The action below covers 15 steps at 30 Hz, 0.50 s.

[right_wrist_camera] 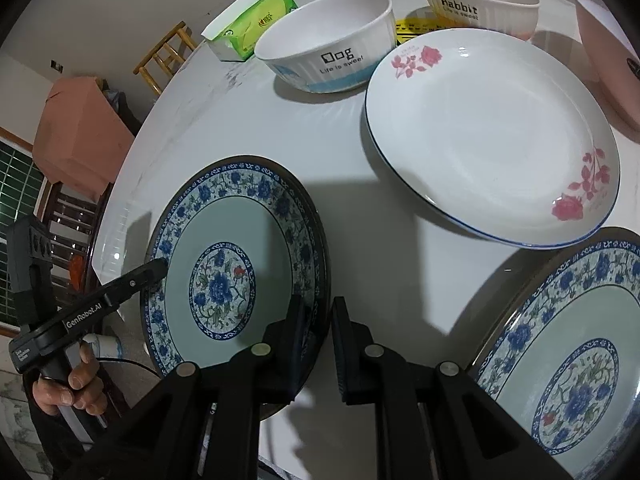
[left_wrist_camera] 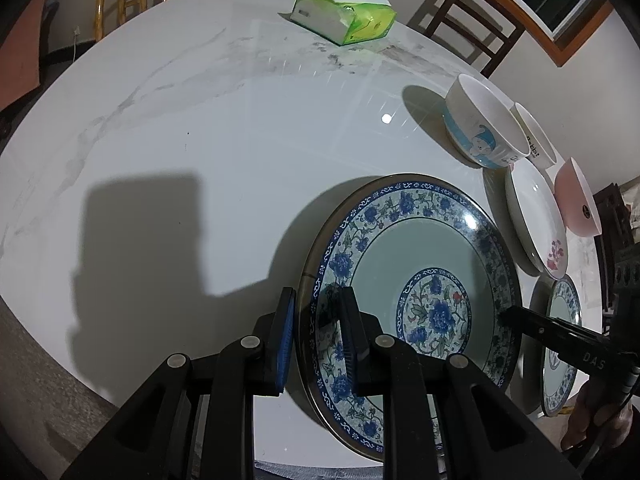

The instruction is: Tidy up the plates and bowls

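Left tool (left_wrist_camera: pixel 316 334) clenched on near rim of blue floral plate (left_wrist_camera: pixel 416 292); right tool (right_wrist_camera: pixel 318 344) clamped opposite rim of same plate. Plate sat on white marble surface (left_wrist_camera: pixel 200 120), beside second blue floral plate (right_wrist_camera: pixel 568 360), rose-print plate (right_wrist_camera: pixel 488 128), Dog bowl (right_wrist_camera: pixel 328 48), Rabbit bowl (right_wrist_camera: pixel 480 4), pink bowl (left_wrist_camera: pixel 578 200).

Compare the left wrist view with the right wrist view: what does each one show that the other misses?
Left wrist only: the left tool clamped on the near rim of the blue plate, and the broad bare stretch of table to its left.

Right wrist only: the right tool pinching that plate's opposite rim, the lettering on the Dog bowl and Rabbit bowl, and most of the second blue plate.

Both: the blue plate, rose plate, pink bowl, tissue pack.
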{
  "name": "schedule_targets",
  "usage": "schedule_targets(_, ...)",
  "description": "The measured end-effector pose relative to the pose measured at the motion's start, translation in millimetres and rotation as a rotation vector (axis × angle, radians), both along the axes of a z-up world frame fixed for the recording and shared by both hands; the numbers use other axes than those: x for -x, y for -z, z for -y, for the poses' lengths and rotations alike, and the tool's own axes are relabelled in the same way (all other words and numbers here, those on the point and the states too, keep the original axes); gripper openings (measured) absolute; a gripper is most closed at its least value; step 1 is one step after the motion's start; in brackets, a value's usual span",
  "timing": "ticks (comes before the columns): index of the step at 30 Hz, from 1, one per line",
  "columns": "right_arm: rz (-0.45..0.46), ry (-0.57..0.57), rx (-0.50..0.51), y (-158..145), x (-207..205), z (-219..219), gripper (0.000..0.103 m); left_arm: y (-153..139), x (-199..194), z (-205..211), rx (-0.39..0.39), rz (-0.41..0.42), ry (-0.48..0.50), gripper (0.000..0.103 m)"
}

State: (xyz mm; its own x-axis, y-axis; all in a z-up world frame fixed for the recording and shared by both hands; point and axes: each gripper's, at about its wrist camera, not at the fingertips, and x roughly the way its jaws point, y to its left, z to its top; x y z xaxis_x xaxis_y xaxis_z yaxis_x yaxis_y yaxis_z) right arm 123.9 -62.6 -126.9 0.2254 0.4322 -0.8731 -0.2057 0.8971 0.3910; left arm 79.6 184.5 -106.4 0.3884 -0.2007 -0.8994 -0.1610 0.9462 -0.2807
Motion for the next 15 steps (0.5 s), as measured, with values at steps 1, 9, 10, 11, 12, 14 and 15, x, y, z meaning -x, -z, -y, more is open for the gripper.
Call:
schedule_targets(1,0.003,-0.003,0.004,-0.4,-0.3,-0.7,0.014,1.2,0.0,-0.5,0.002,0.000,0.000,0.019)
schedule_targets(9,0.019,-0.012,0.018,-1.2,0.9,-1.8,0.017,0.7,-1.3,-2.4,0.000,0.005,-0.003,0.020)
schedule_targets(10,0.021,-0.013,0.020,-1.3,1.0,-2.0,0.017,0.4,-1.4,-1.9,-0.002,0.007,-0.002,0.022)
schedule_targets(11,0.024,-0.010,0.025,-1.7,0.9,-1.7,0.017,0.0,-1.4,-1.5,-0.005,0.008,-0.001,0.023)
schedule_targets(12,0.031,-0.010,0.025,-2.7,1.2,-1.3,0.018,-0.5,-1.3,-1.3,-0.010,0.010,-0.004,0.030)
schedule_targets(14,0.051,-0.009,0.036,-5.4,2.7,0.4,0.021,-2.1,-0.9,-2.6,-0.027,0.015,-0.015,0.037)
schedule_targets(15,0.066,-0.008,0.046,-8.1,3.7,1.7,0.022,-3.9,-0.5,-3.5,-0.039,0.019,-0.023,0.038)
